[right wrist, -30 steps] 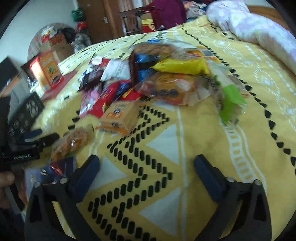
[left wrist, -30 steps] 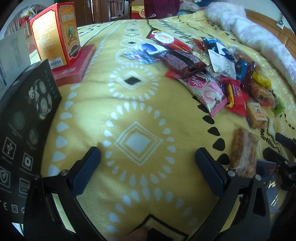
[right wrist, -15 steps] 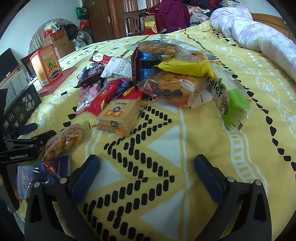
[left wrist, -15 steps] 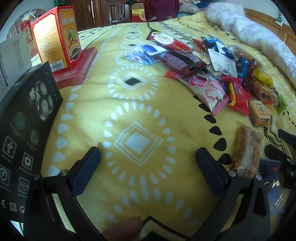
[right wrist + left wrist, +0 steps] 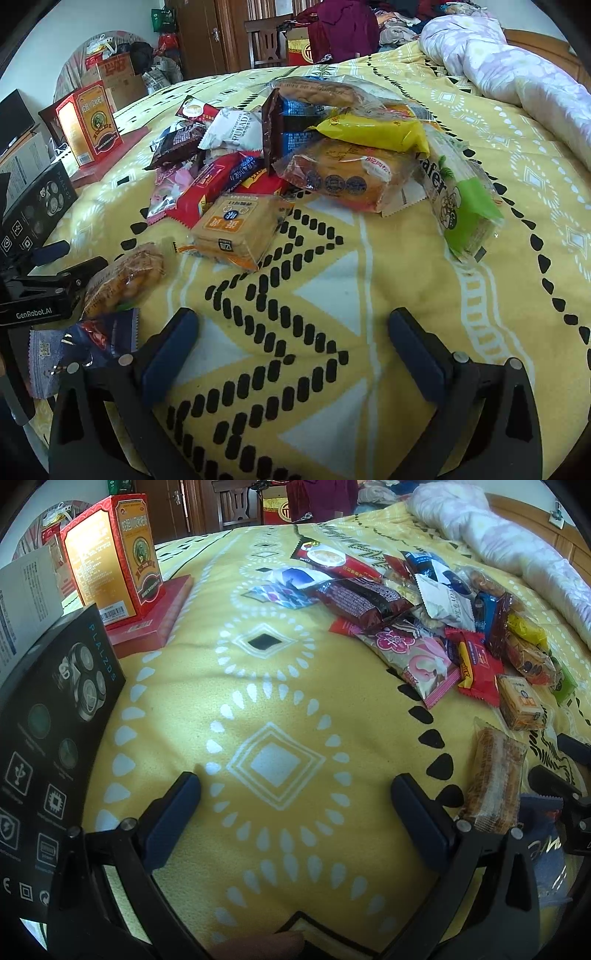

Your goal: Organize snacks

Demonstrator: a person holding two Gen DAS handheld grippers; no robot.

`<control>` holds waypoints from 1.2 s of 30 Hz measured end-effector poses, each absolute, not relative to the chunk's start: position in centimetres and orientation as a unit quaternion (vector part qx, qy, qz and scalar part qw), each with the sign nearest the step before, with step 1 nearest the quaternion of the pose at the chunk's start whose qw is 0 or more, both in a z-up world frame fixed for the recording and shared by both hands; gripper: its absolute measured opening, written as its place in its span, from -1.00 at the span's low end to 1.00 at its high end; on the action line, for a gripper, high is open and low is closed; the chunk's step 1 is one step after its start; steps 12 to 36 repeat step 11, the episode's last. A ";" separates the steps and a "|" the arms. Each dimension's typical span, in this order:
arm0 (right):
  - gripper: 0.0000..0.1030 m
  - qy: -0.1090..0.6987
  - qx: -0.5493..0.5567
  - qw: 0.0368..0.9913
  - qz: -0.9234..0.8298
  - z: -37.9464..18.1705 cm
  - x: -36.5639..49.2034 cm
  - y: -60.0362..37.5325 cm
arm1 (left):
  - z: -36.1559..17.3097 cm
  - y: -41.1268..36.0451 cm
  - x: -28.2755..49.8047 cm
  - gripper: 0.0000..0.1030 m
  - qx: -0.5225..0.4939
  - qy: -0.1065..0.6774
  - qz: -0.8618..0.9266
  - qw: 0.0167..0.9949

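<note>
Nearby, black box (image 5: 48,738) flanks left tongs (image 5: 295,805); snack pile (image 5: 424,627) beyond.

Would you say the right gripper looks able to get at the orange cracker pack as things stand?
Probably yes: the right gripper has its jaws open and empty, and only bare bedspread lies between it and the orange cracker pack, which lies at the pile's near edge.
</note>
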State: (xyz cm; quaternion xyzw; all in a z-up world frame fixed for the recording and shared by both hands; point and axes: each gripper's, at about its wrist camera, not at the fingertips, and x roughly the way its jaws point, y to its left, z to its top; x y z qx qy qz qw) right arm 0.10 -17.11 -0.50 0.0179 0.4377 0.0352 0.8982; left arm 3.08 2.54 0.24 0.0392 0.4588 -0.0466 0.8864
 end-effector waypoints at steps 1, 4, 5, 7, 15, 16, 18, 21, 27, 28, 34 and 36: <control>1.00 0.438 0.018 0.898 0.035 -0.5 0.1 -17.1 | 0.2 2.6 3.1 1.00 0.039 0.459 -0.047 0.886; 1.00 0.438 0.017 0.898 0.035 -0.5 0.1 -17.1 | 0.2 2.6 3.1 1.00 0.040 0.459 -0.047 0.886; 1.00 0.438 0.017 0.898 0.034 -0.5 0.2 -17.1 | 0.2 2.6 3.1 1.00 0.040 0.459 -0.047 0.886; 1.00 0.439 0.016 0.898 0.034 -0.6 0.2 -17.1 | 0.2 2.6 3.1 1.00 0.039 0.459 -0.047 0.886; 1.00 0.440 0.014 0.897 0.033 -0.6 0.2 -17.1 | 0.2 2.6 3.1 1.00 0.039 0.459 -0.047 0.886; 1.00 0.440 0.014 0.897 0.033 -0.6 0.2 -17.1 | 0.2 2.6 3.1 1.00 0.039 0.459 -0.047 0.886; 1.00 0.440 0.014 0.897 0.033 -0.6 0.2 -17.1 | 0.2 2.6 3.1 1.00 0.039 0.459 -0.047 0.886; 1.00 0.440 0.014 0.897 0.033 -0.6 0.2 -17.1 | 0.2 2.6 3.1 1.00 0.039 0.459 -0.047 0.886; 1.00 0.440 0.014 0.897 0.033 -0.6 0.2 -17.1 | 0.2 2.6 3.1 1.00 0.039 0.459 -0.047 0.886; 1.00 0.440 0.014 0.897 0.033 -0.6 0.2 -17.1 | 0.2 2.6 3.1 1.00 0.039 0.459 -0.047 0.886; 1.00 0.440 0.014 0.897 0.033 -0.6 0.2 -17.1 | 0.2 2.6 3.1 1.00 0.039 0.459 -0.047 0.886; 1.00 0.440 0.014 0.897 0.033 -0.6 0.2 -17.1 | 0.2 2.6 3.1 1.00 0.039 0.459 -0.047 0.886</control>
